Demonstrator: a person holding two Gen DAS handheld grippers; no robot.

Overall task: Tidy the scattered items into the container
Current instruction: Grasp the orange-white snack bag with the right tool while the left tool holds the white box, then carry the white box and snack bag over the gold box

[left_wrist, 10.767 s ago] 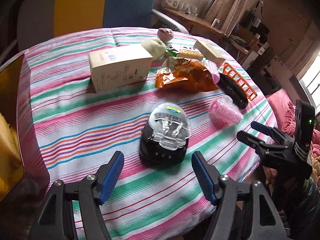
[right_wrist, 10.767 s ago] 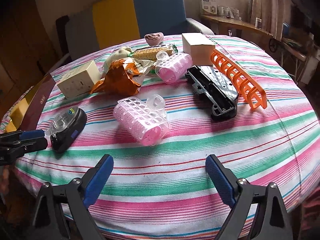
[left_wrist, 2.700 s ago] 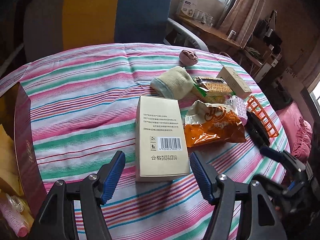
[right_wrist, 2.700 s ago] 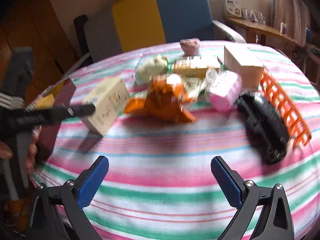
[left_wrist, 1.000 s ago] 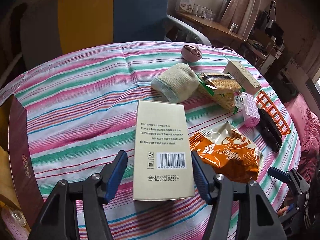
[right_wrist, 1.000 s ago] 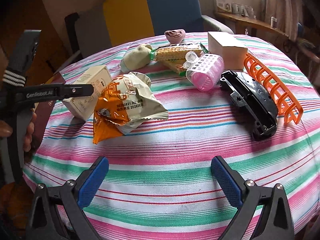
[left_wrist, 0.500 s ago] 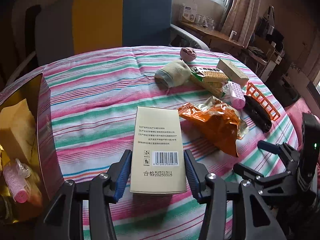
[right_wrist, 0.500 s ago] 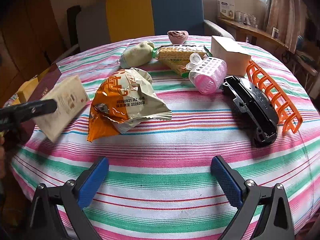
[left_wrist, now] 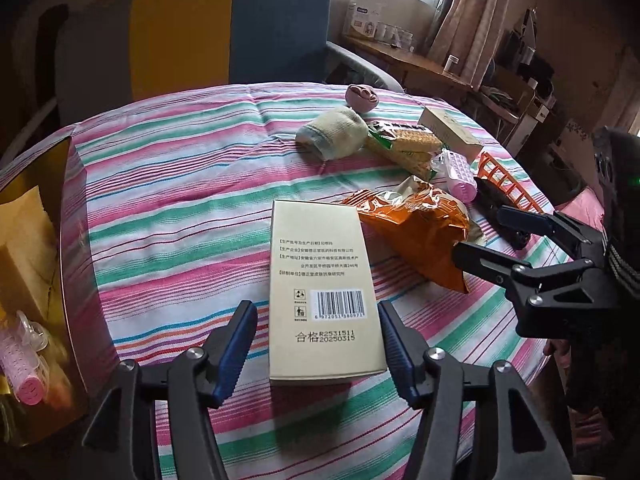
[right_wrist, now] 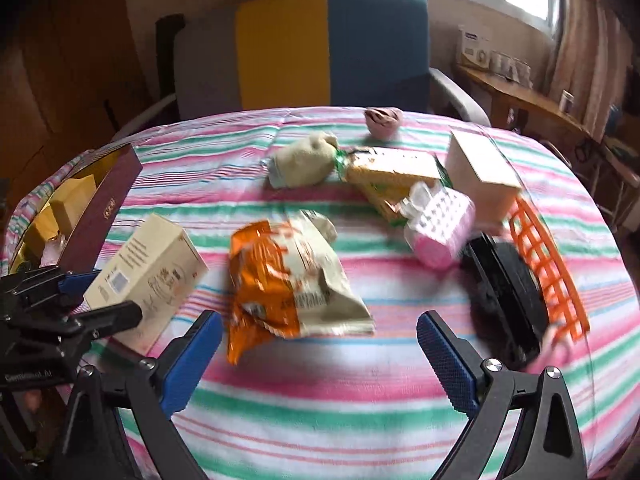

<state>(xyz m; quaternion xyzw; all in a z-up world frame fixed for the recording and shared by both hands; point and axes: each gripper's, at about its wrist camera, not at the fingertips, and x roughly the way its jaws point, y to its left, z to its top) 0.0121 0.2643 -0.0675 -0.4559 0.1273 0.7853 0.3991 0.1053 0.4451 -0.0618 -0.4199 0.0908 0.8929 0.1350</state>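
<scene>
The step in hand looked like carrying the beige carton (left_wrist: pixel 324 292) to the maroon container (right_wrist: pixel 100 216) at the counter's left edge. The left gripper (left_wrist: pixel 316 344) had just been opening; the carton sat between its jaws with gaps either side, apparently released. The right gripper (right_wrist: pixel 318 356), jaws wide and empty, hovered over the orange snack bag (right_wrist: pixel 288 276), likely next.

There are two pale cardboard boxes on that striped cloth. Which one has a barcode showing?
The long beige box between the left gripper's jaws, barcode facing up. The smaller box, at the table's far side, shows none.
</scene>
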